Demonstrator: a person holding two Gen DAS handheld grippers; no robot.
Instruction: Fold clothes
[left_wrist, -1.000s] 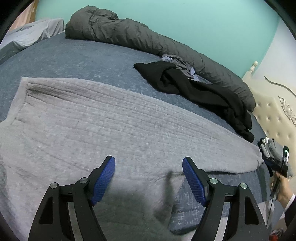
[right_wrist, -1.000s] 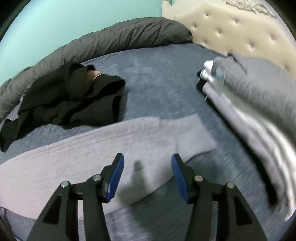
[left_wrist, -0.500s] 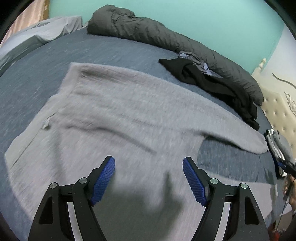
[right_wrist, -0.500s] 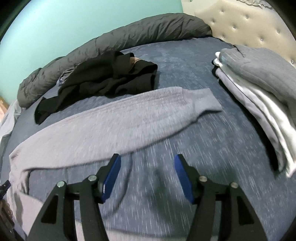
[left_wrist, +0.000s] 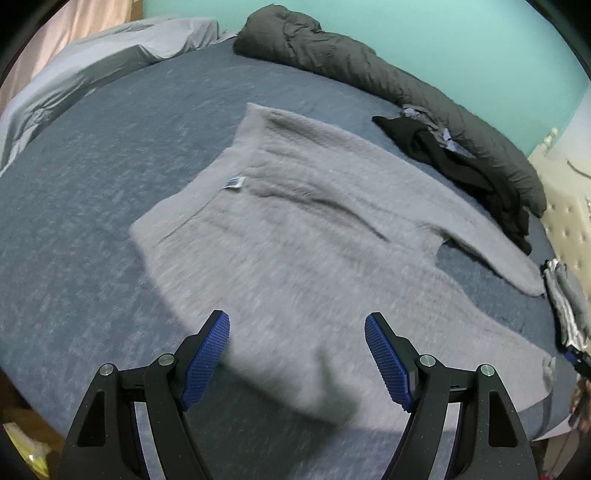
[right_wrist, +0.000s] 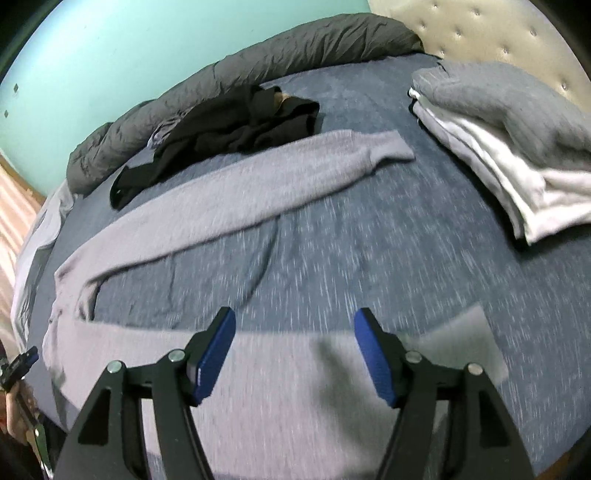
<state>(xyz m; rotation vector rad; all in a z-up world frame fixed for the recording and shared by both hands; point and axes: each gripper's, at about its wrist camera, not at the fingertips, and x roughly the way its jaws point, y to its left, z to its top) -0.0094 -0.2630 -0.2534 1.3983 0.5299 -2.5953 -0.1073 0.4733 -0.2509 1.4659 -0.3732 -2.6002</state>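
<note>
Two grippers hang over the bed with nothing between their pads: the left gripper has its jaws wide apart, and the right gripper is opening its jaws. A grey sweater lies spread flat on the bed, one sleeve stretched toward a folded stack, with black clothes beyond it.

Bed and room, apart from the laundry

A rolled dark duvet lies along the far edge of the blue bed, under a turquoise wall; tufted headboard behind.
</note>
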